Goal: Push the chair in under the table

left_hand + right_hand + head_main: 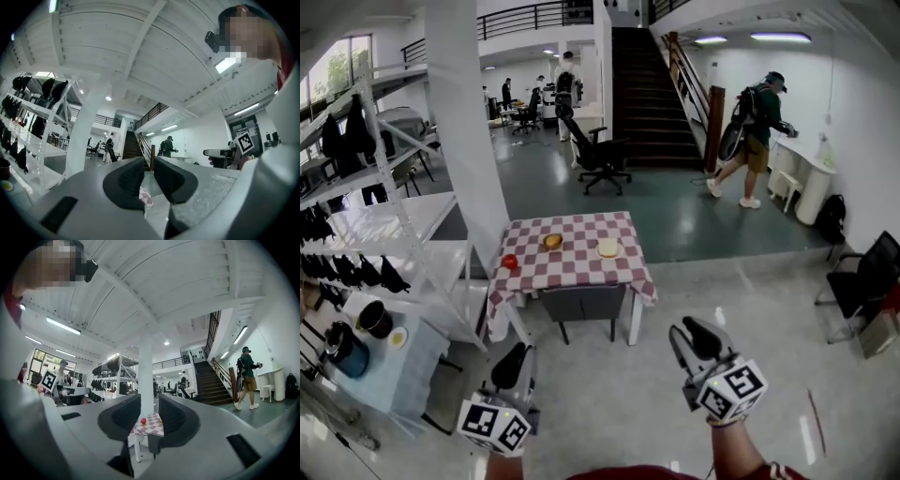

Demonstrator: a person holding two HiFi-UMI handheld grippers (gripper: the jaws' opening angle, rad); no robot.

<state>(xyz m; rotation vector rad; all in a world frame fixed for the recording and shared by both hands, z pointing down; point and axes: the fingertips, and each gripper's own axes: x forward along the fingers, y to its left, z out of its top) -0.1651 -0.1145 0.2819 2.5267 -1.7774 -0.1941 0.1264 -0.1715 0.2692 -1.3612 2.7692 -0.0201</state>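
A table (581, 270) with a red-and-white checked cloth stands on the floor ahead of me. A grey chair (581, 302) sits at its near side, its seat under the tabletop. On the cloth lie a red fruit (509, 262), a bun (552, 241) and a plate (608, 248). My left gripper (512, 362) and right gripper (697, 336) are held level well short of the chair, touching nothing. In the left gripper view the left gripper (149, 176) shows a narrow gap with nothing in it. The right gripper (150, 416) likewise frames the distant table (153, 426).
A white pillar (469, 141) and a shelving rack (384, 225) stand left of the table. A low stand with dishes (370, 352) is at the near left. A black office chair (600, 155), stairs (652, 94) and a walking person (757, 131) are beyond. Another black chair (862, 277) stands right.
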